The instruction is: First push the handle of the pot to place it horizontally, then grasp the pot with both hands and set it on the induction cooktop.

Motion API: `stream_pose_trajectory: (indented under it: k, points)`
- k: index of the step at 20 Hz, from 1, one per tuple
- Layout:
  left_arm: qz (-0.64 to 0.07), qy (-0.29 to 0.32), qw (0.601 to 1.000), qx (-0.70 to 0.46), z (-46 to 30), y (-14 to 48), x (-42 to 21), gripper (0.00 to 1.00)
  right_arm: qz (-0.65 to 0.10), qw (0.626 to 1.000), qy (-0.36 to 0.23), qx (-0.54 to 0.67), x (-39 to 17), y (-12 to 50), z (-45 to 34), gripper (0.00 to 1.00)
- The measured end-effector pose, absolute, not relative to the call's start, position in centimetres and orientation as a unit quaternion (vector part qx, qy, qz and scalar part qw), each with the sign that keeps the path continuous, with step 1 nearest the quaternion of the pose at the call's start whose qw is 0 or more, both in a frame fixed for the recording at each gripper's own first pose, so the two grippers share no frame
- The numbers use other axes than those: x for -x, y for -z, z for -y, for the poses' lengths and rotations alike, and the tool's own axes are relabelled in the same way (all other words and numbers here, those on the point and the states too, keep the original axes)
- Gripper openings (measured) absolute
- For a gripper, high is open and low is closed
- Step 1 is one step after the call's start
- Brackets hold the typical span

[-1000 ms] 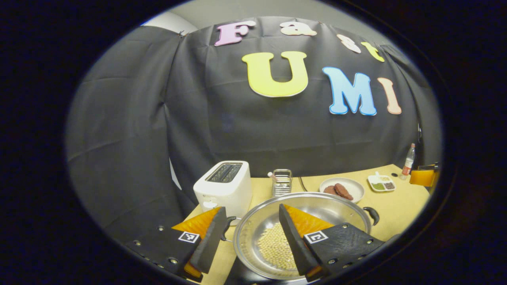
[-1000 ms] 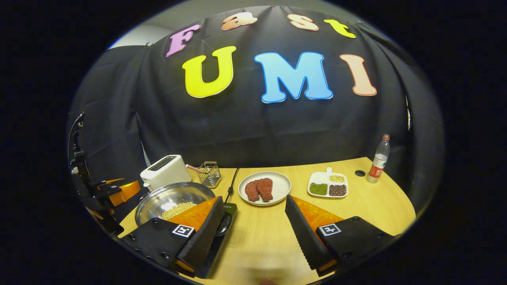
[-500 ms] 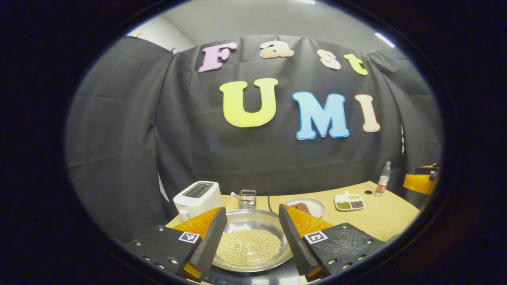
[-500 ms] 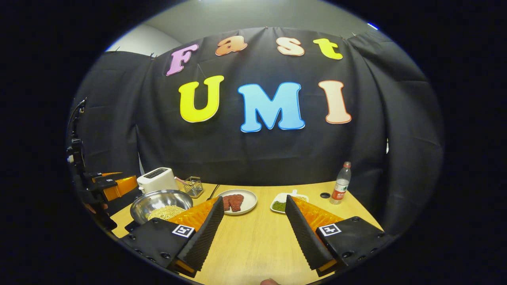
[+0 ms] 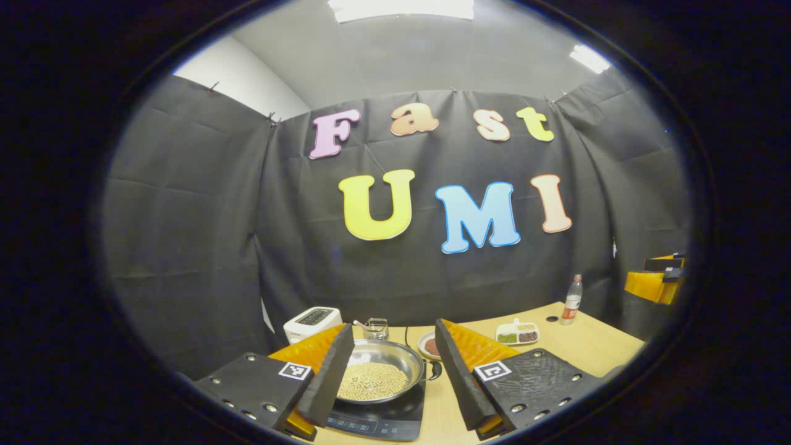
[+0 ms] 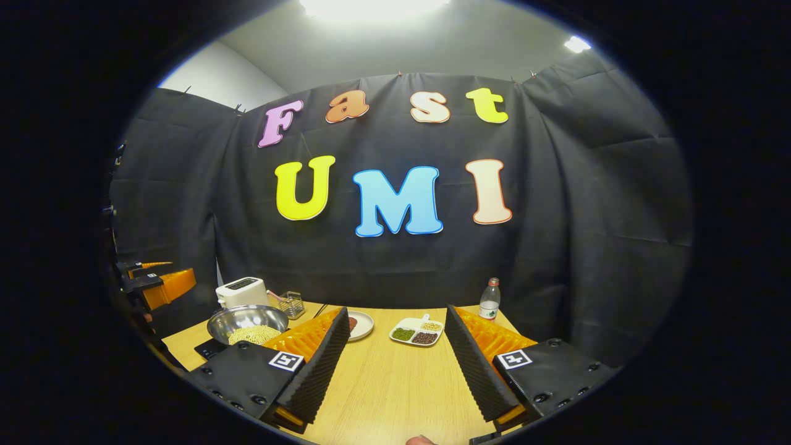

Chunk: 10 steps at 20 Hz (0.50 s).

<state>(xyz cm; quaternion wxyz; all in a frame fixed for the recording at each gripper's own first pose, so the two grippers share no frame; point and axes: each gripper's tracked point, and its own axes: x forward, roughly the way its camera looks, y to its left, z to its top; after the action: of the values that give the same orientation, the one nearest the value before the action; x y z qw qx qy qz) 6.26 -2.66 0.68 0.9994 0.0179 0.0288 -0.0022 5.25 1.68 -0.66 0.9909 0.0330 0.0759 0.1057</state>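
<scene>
Pot (image 5: 378,374): stainless, shallow, holding a layer of pale yellow beans (image 5: 372,381), sat on the black induction cooktop (image 5: 383,417) at the near left of the wooden table (image 6: 395,383). One dark side handle (image 5: 435,369) projected from its right rim, seemingly level, though it was small in the left gripper view and hard to judge. Left gripper (image 5: 391,377): fingers spread wide, nothing between them, held above and short of the pot. Right gripper (image 6: 395,364): likewise spread and empty, over bare tabletop, well apart from the pot. Judged status: placement looked complete, with only a clean retreat left. To do that well, both tools should draw straight back and upward, fingers kept apart, clear of the rim and handle so the pot is not nudged off the cooktop. Also on the table: white toaster (image 6: 242,292), wire basket (image 6: 291,303), plate of meat (image 6: 358,324), divided dish of grains (image 6: 417,334), plastic bottle (image 6: 489,299).
</scene>
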Motion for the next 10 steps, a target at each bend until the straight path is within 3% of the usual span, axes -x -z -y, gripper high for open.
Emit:
stream_pose_trajectory:
  k: [7, 8, 10]
  points:
    - [-0.008, 0.010, 0.999, -0.039, 3.5, -3.5, -1.6, 0.77, -0.032, 0.995, -0.094, -0.006, -1.0, -2.2, 0.1, 0.98]
    - [-0.005, 0.012, 0.999, -0.044, 3.3, -3.7, -1.3, 0.82, -0.030, 0.995, -0.092, -0.007, -0.4, -2.5, -0.1, 0.98]
    - [-0.002, 0.014, 0.999, -0.052, 2.9, -3.9, -0.3, 0.77, -0.027, 0.996, -0.090, -0.014, 0.7, -2.9, -0.5, 0.98]
